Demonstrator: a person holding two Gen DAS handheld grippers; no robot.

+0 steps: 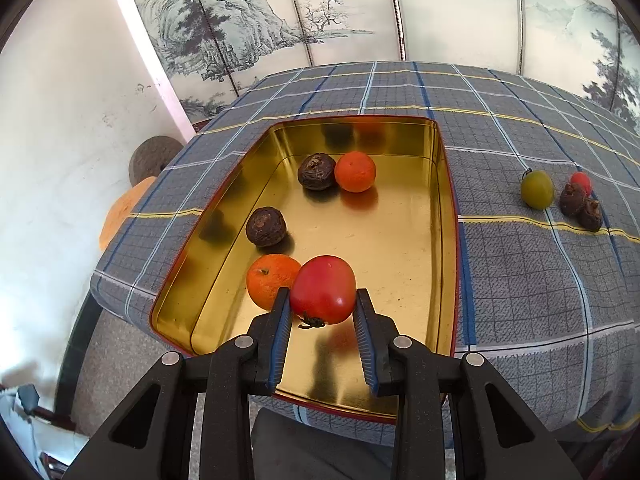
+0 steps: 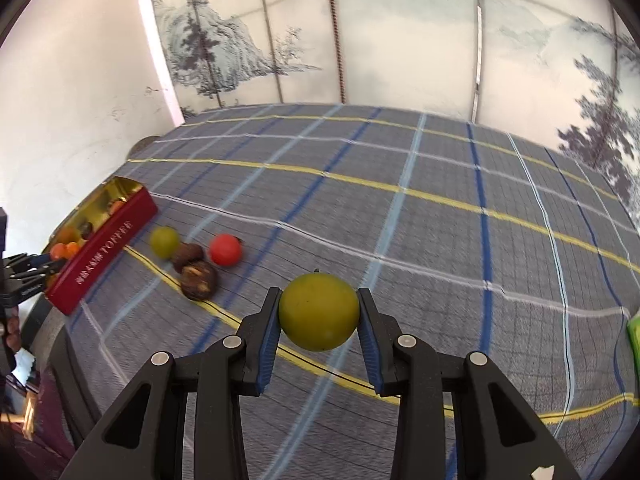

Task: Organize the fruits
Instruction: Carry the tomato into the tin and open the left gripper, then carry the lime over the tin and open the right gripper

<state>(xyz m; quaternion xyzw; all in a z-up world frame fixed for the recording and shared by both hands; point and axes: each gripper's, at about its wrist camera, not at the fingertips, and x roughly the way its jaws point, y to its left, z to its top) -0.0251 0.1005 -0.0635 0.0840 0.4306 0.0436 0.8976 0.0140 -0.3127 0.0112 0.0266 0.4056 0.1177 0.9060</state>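
Observation:
My left gripper (image 1: pixel 322 300) is shut on a red tomato (image 1: pixel 323 288) and holds it over the near end of a gold tin (image 1: pixel 436 216). The tin holds two oranges (image 1: pixel 269 280) (image 1: pixel 355 171) and two dark wrinkled fruits (image 1: pixel 265 226) (image 1: pixel 317 171). My right gripper (image 2: pixel 319 308) is shut on a green fruit (image 2: pixel 319 311) above the checked tablecloth (image 2: pixel 420 240). On the cloth lie a second green fruit (image 2: pixel 164 241), a small red fruit (image 2: pixel 225 249) and two dark wrinkled fruits (image 2: pixel 199 280) (image 2: pixel 187 253). They also show in the left wrist view (image 1: pixel 537 189).
The tin (image 2: pixel 105 252) has a red outer wall and stands at the table's left edge. A painted folding screen (image 1: pixel 320 12) stands behind the table and a white wall (image 1: pixel 60 120) is to the left. A green object (image 2: pixel 634 340) shows at the right edge.

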